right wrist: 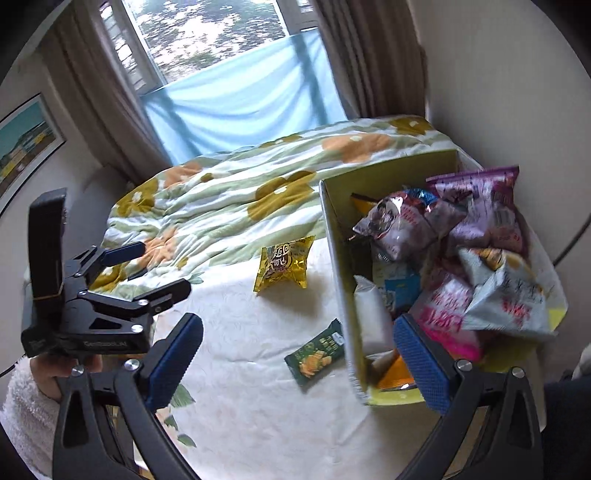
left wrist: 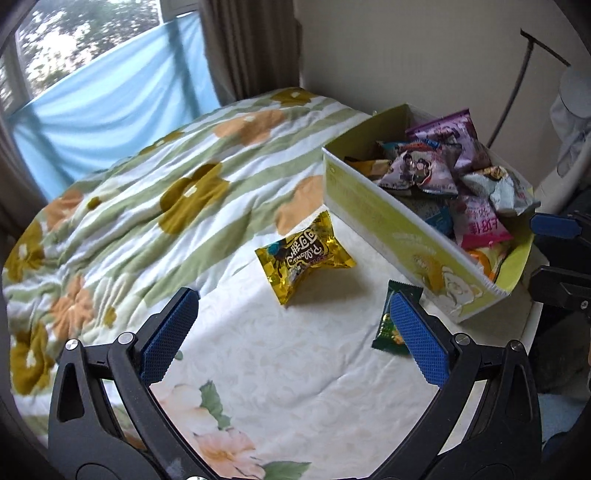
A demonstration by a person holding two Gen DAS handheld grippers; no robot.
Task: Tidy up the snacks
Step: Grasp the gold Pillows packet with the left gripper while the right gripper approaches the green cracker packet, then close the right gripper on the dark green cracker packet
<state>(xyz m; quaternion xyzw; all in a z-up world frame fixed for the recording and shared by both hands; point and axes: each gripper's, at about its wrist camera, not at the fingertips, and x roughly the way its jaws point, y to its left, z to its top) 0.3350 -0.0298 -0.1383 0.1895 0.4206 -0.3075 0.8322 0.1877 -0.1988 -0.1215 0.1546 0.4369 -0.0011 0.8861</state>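
I hold my left tool (left wrist: 293, 328) wide apart with nothing between its blue pads. My right tool (right wrist: 297, 354) is wide apart too, and it holds nothing.

In the left view, a shiny yellow snack bag (left wrist: 304, 258) lies on the white bed cover (left wrist: 277, 369) in the middle of the frame. Lower right of it, a small green snack pack (left wrist: 388, 325) lies flat, partly hidden behind my right-side pad. It is just beside the near corner of the yellow-green box (left wrist: 399, 229).

The box sits in the right part of the frame. It is full of snack bags, with a big purple bag (left wrist: 447, 129) at the back and a pink bag (left wrist: 480, 225) near the front.

In the right view, the yellow bag (right wrist: 282, 264) is in the middle, well apart from the green pack (right wrist: 317, 356), which lies lower and touches or nearly touches the box wall (right wrist: 340, 258). My left tool (right wrist: 147, 266) shows at the left edge of that frame. A flowered quilt (right wrist: 221, 206) covers the far part of the bed, below the window (right wrist: 207, 33).
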